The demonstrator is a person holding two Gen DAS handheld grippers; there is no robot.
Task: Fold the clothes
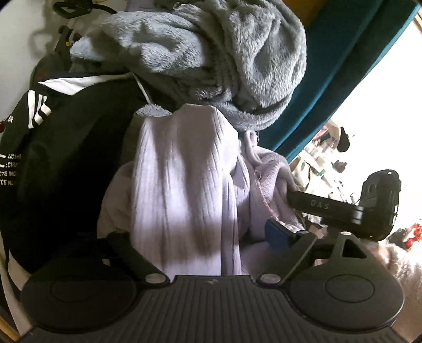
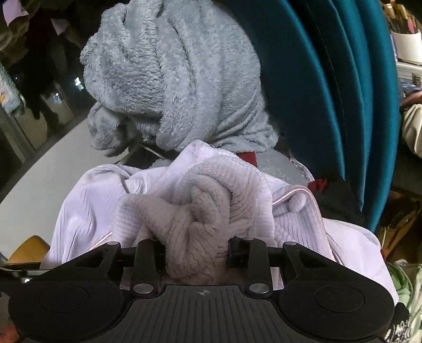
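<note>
Lilac garment [image 2: 195, 211] bunched, none seen folded.
Right tool [image 2: 196, 250] clamped on it; left tool [image 1: 200, 237] spread around its drape. Grey fleece [image 1: 216, 52], black jacket [image 1: 66, 147] lie heaped.

My clothes sit on a smooth white tabletop [image 2: 52, 168] with a curved edge, bare along its left side in my right wrist view and showing again at the upper left corner [image 1: 15, 39] of my left wrist view. Directly on it lies a heap: a fluffy grey-blue fleece garment [image 2: 168, 79] at the back, a black jacket with white stripes and lettering [image 1: 60, 147] to the left, and a pale lilac ribbed plush garment [image 2: 184, 200] at the front. A dark cable [image 1: 76, 8] rests on the far corner.
</note>
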